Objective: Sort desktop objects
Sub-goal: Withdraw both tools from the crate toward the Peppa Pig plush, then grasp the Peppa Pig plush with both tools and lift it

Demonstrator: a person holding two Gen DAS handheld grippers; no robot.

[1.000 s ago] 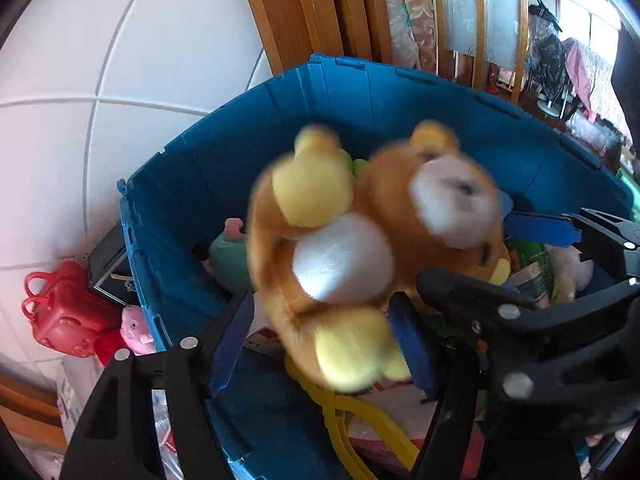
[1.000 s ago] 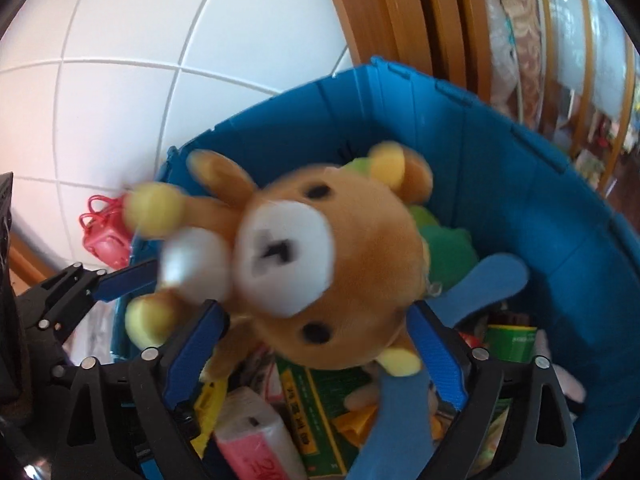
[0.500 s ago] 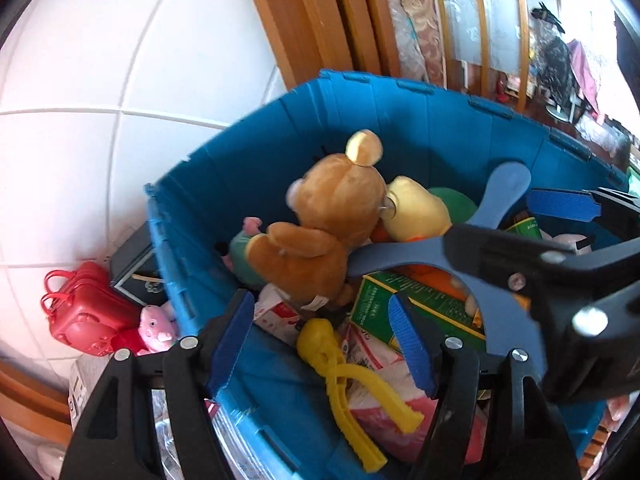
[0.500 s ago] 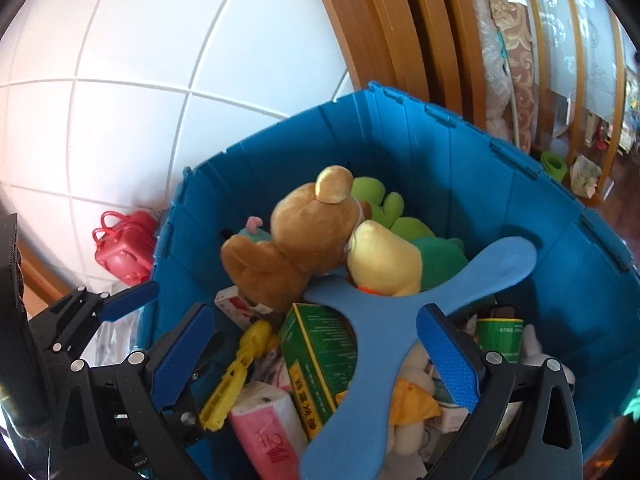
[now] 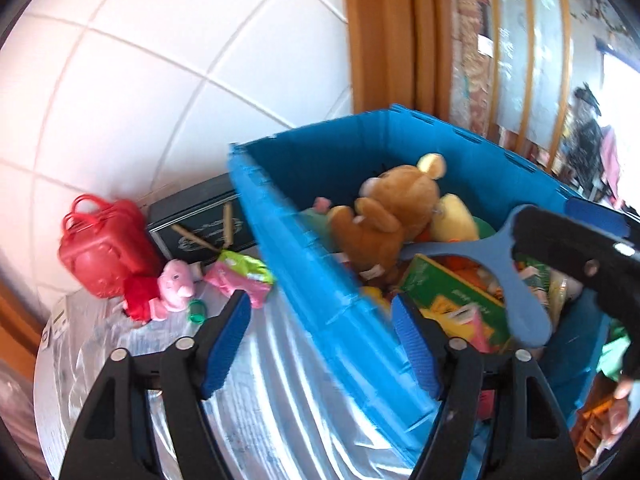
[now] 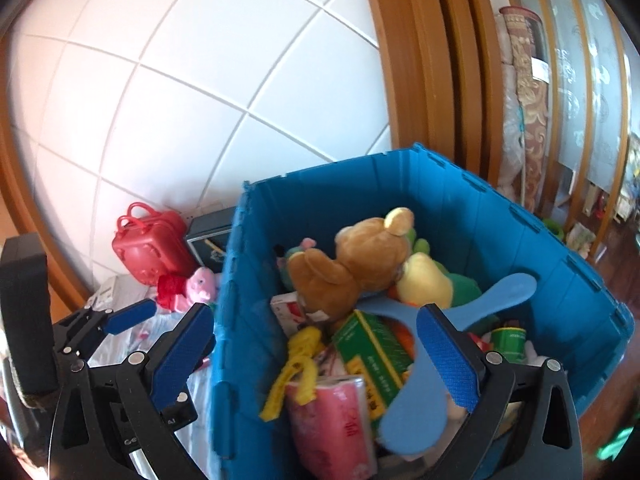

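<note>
A brown plush bear (image 5: pixel 392 216) (image 6: pixel 360 264) lies on top of the toys inside the blue bin (image 5: pixel 320 288) (image 6: pixel 480 200), free of both grippers. My left gripper (image 5: pixel 320 340) hangs over the bin's left wall, its jaws opening with nothing held between them. Above the bin's near side my right gripper (image 6: pixel 314 354) stands open and empty. To the left of the bin, on the table, sit a red toy suitcase (image 5: pixel 100 248) (image 6: pixel 148 248), a pink pig plush (image 5: pixel 168 284) (image 6: pixel 196 284) and a pink-and-green packet (image 5: pixel 240 276).
In the bin lie a blue boomerang-shaped piece (image 6: pixel 424 392), a green box (image 6: pixel 372 348), a yellow plush (image 6: pixel 424 284), a yellow plastic toy (image 6: pixel 300 360) and a pink tissue pack (image 6: pixel 332 428). A black box (image 5: pixel 204 220) stands against the tiled wall. Shiny film covers the table (image 5: pixel 260 400).
The bear, between both grippers a second ago, now lies in the bin. Both grippers pulled back and shifted left, bringing the table items left of the bin into view.
</note>
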